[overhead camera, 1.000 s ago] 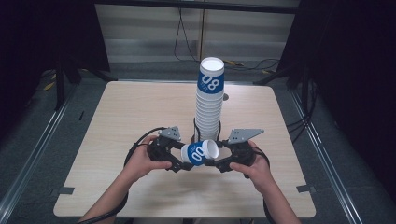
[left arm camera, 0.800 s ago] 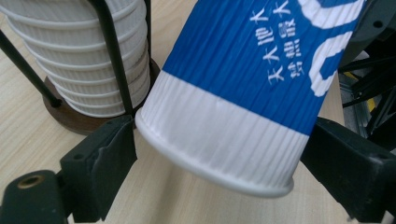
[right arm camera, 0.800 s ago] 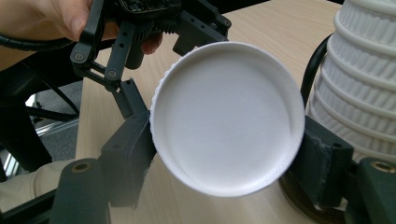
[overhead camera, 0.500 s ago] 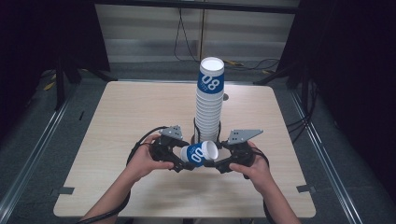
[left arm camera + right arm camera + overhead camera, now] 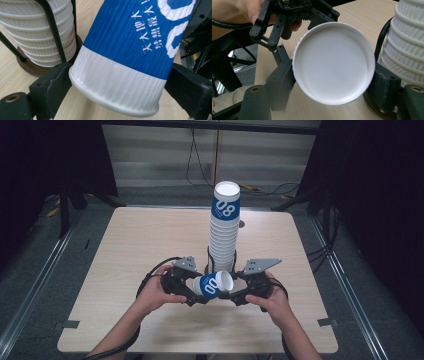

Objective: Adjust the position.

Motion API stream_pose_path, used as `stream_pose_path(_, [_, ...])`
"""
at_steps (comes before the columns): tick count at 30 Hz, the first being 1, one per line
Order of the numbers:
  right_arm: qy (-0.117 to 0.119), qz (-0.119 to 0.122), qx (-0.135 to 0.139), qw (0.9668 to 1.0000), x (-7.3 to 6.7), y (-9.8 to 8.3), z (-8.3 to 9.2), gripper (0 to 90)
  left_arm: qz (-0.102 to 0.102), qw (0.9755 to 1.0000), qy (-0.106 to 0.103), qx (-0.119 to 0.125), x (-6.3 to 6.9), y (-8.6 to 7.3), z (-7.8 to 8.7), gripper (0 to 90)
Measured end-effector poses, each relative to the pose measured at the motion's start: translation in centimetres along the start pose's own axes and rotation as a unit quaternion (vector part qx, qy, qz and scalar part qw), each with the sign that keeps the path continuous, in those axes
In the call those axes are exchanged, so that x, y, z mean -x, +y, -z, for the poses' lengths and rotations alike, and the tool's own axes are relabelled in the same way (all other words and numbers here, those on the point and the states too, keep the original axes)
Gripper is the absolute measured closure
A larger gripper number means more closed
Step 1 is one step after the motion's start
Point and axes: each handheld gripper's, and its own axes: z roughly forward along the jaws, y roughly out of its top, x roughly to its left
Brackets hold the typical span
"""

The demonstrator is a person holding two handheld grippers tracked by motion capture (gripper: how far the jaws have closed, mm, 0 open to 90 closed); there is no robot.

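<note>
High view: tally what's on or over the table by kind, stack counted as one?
Tall stack of white ribbed paper cups with a blue-banded top cup: 1
Dark wire cup holder on a round wooden base: 1
Loose blue-and-white ribbed paper cup: 1
Black hand-held grippers, left gripper, right gripper: 2
Total: 5

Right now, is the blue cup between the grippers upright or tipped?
Tipped on its side. The blue cup lies roughly level above the table, the left gripper on its rim end, the right gripper around its flat base.

One loose cup [image 5: 213,285], one cup stack [image 5: 224,231], two tongs [image 5: 196,296] [image 5: 226,296].
</note>
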Motion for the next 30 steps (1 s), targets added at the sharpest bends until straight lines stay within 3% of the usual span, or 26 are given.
stream_pose_path(6, [-0.001, 0.001, 0.000, 1.0000, -0.02, 0.04, 0.02, 27.6, -0.009, 1.0000, 0.002, -0.001, 0.17, 0.20, -0.22, 10.5])
stream_pose_path(21, [0.000, -0.002, 0.000, 1.0000, 0.00, -0.04, -0.05, 27.7, -0.007, 1.0000, 0.002, -0.005, 0.16, 0.17, -0.39, 12.3])
stream_pose_path(30, [0.004, -0.006, 0.000, 1.0000, 0.06, -0.16, -0.12, 27.6, -0.022, 0.9996, 0.008, -0.013, 0.24, 0.15, -0.17, 13.3])
